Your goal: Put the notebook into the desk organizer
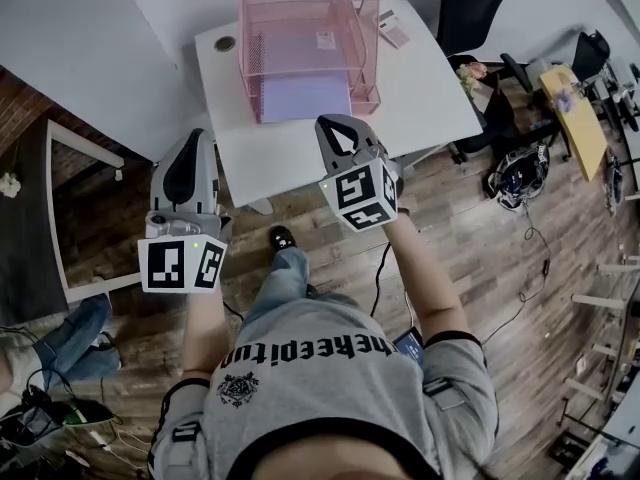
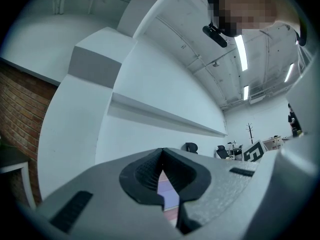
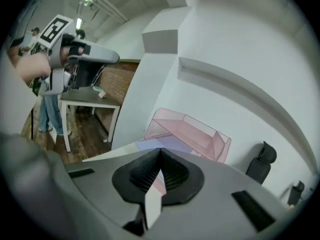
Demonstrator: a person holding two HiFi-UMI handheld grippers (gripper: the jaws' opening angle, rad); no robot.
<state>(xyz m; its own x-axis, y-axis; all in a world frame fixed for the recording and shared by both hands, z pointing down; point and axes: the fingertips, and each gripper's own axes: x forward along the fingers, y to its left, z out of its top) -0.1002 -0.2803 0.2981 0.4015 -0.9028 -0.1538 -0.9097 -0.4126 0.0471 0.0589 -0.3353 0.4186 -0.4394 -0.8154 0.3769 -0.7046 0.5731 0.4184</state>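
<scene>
Your notebook (image 1: 305, 96) lies in the bottom tray of the pink desk organizer (image 1: 300, 8) on the white table (image 1: 430, 88), so the job looks done. Your left gripper (image 1: 196, 136) and right gripper (image 1: 337, 125) hover clear of it, jaws closed on nothing

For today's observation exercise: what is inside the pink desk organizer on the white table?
A lavender notebook lies flat in the bottom tier of the desk organizer, its front part showing. Its back part is covered by the upper trays.
</scene>
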